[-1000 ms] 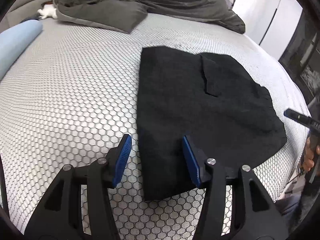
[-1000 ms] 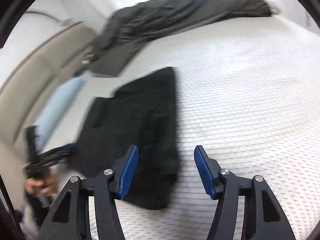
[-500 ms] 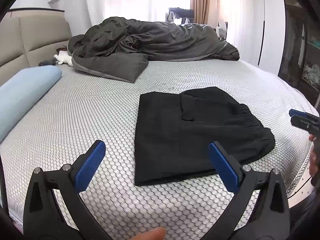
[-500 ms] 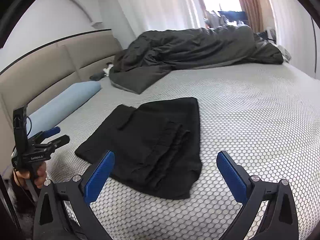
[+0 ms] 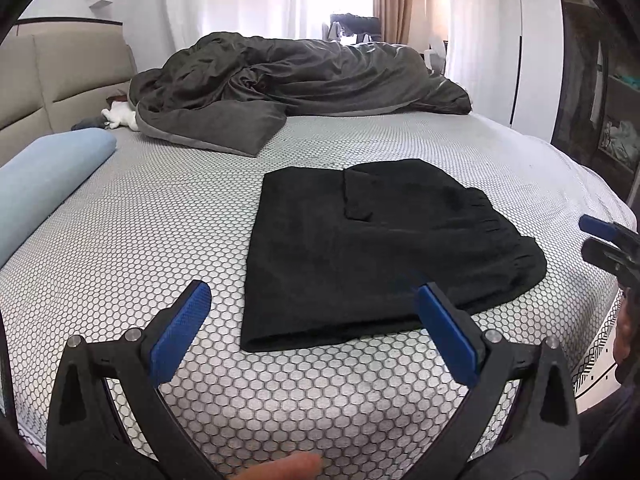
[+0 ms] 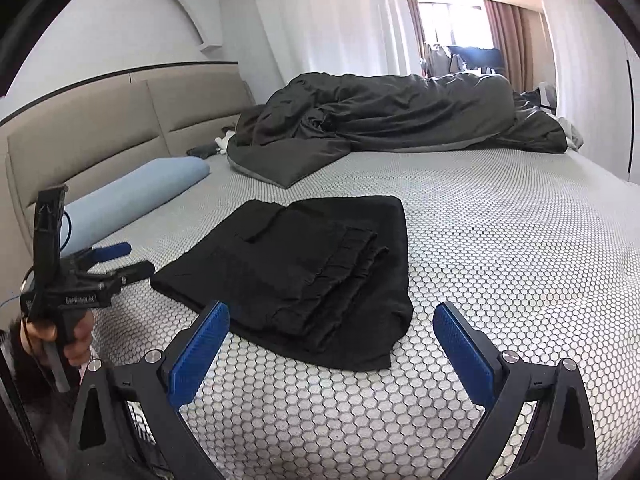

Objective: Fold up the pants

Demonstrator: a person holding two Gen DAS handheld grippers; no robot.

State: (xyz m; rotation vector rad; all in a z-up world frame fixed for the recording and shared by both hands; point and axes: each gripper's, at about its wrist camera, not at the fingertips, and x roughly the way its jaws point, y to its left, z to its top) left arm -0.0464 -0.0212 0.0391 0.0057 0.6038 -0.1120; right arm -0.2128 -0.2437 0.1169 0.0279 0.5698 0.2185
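Observation:
The black pants point(image 5: 372, 248) lie folded into a compact rectangle on the honeycomb-patterned bed point(image 5: 140, 248), the elastic waistband on top at the right. In the right wrist view the pants point(image 6: 304, 272) lie in front of me with stacked folded layers. My left gripper point(image 5: 316, 320) is wide open and empty, held back above the bed's near edge. My right gripper point(image 6: 332, 336) is wide open and empty, also pulled back from the pants. The left gripper also shows in the right wrist view point(image 6: 108, 264), the right gripper in the left wrist view point(image 5: 608, 244).
A crumpled dark grey duvet point(image 5: 304, 88) lies across the far side of the bed. A light blue bolster pillow point(image 5: 44, 184) lies at the left by the beige headboard point(image 6: 100, 120). A wardrobe and shelves point(image 5: 600, 92) stand at the right.
Both grippers opened wide, let go of the pants and drew back and up from the bed. The pants stay folded where they were laid.

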